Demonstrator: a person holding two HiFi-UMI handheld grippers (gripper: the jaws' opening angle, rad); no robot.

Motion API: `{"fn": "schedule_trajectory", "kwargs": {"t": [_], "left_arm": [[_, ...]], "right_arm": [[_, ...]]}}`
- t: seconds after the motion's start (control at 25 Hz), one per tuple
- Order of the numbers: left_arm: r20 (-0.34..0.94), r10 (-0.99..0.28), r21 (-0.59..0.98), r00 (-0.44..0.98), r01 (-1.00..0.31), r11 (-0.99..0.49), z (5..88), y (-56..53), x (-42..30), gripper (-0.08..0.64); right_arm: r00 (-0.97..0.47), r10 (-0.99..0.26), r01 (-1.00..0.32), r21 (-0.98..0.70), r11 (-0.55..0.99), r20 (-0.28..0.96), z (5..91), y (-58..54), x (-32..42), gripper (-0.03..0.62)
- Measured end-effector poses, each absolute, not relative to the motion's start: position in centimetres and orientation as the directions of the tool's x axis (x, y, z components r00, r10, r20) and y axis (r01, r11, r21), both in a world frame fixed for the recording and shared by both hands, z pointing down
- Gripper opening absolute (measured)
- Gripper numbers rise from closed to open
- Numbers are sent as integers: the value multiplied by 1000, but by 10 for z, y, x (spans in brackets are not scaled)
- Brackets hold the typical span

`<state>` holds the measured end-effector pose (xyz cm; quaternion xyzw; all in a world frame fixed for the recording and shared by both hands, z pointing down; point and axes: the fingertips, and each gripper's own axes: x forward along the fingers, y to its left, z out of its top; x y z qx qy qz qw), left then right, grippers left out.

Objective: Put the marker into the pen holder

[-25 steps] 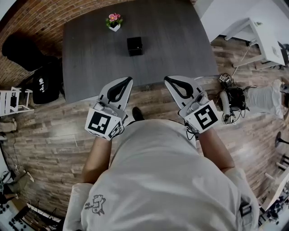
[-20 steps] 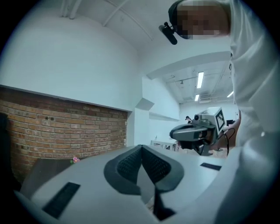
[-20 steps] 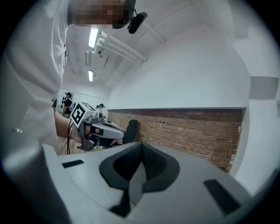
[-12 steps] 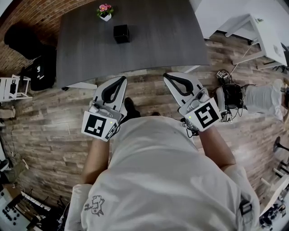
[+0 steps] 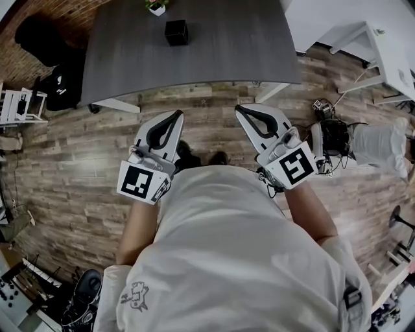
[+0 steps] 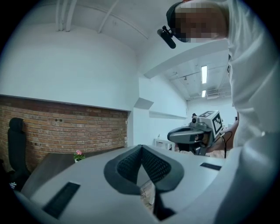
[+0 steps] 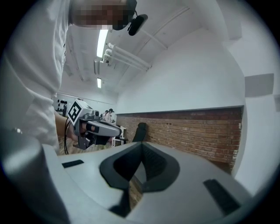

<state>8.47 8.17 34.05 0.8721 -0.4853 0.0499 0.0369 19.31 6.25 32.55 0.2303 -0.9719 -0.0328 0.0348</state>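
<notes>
The black cube-shaped pen holder (image 5: 176, 32) stands on the dark grey table (image 5: 227, 45) at the top of the head view, well ahead of both grippers. No marker shows in any view. My left gripper (image 5: 176, 115) and right gripper (image 5: 241, 110) are held side by side close to the person's chest, over the wooden floor and short of the table's near edge. Both are shut with nothing between their jaws. In the left gripper view the shut jaw tips (image 6: 141, 146) point toward the table (image 6: 52, 162). The right gripper view shows its own tips (image 7: 141, 144) closed too.
A small pot of pink flowers (image 5: 157, 6) sits on the table beyond the pen holder. A black chair and bag (image 5: 45, 39) stand at the left by a brick wall. A white table (image 5: 369, 45) and cabled gear on the floor (image 5: 334, 139) lie to the right.
The table with the pen holder and flower pot has slid toward the top of the head view, with more floor showing before it. Both grippers keep their place by the chest, still shut.
</notes>
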Motion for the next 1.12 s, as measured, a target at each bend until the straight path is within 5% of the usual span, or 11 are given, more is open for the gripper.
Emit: {"fn": "schedule_trajectory", "kwargs": {"t": [1.12], "left_arm": [[103, -845, 37, 525, -851, -524, 337, 98, 64, 11]], "right_arm": [[-897, -438, -434, 68, 898, 56, 321, 80, 170, 5]]}}
